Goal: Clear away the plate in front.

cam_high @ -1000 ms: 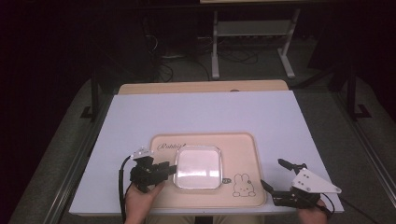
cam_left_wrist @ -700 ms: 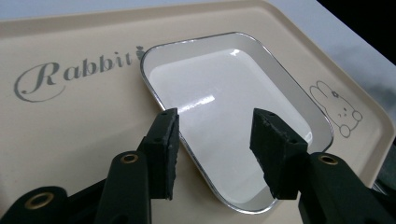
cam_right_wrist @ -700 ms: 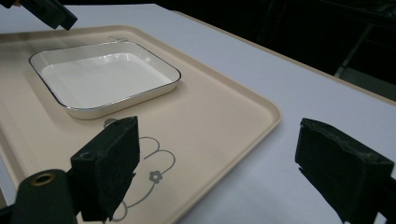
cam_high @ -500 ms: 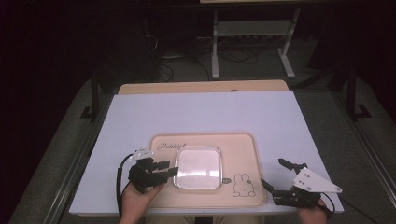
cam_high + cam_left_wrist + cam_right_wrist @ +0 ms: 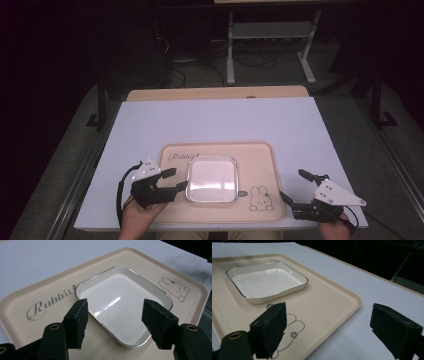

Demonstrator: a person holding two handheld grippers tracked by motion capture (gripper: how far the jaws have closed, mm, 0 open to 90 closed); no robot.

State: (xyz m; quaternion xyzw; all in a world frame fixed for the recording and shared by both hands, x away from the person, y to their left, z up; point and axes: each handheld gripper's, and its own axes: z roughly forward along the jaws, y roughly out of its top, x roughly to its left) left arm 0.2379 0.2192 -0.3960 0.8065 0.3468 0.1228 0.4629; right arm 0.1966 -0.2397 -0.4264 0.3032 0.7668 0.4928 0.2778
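white table | left tool apart beside dish | right tool apart off tray

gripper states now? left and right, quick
Left gripper: open, holding nothing, jaws either side of the white dish's near corner.
Right gripper: open, empty, at the tray's edge.

Place: lab or studio | Evidence: white-topped table in a dark room | cables and metal stand on the floor beyond

High view looks down from above; both gripper views sit close, sharing the tray and dish
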